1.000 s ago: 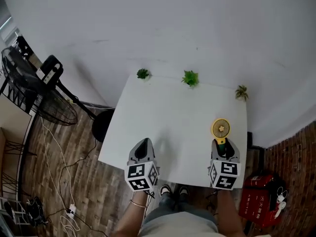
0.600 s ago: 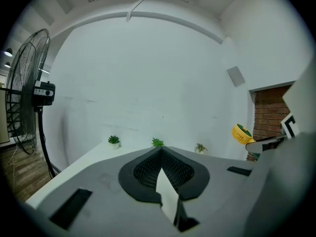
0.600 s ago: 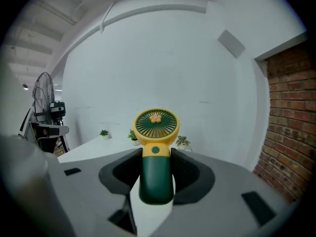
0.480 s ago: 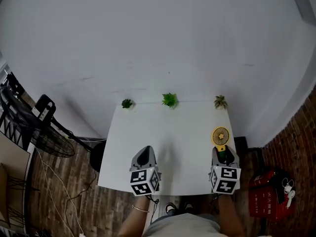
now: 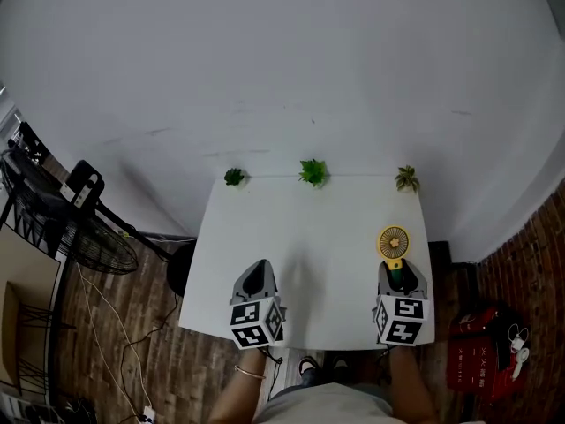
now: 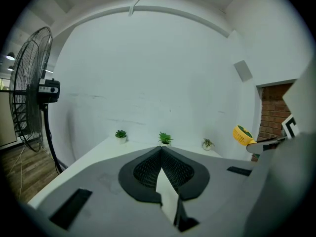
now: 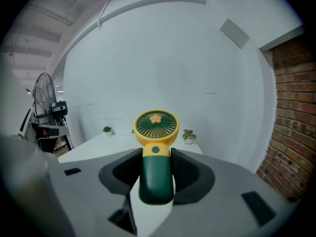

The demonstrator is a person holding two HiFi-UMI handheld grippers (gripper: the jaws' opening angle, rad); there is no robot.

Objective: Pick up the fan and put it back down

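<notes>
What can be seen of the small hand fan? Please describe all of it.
The fan looks like plastic: a round yellow head with a dark green grille and a small pale flower at its centre, a yellow neck with a green button, and a dark green handle. The right gripper is shut on the handle, one pad on each side. The head points away from the gripper, over the white table.

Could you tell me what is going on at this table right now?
A person stands at a white table with a gripper in each hand. The right gripper is closed on the green handle of a small yellow fan, whose head points toward three small plants at the far edge. The left gripper is shut and empty.
</notes>
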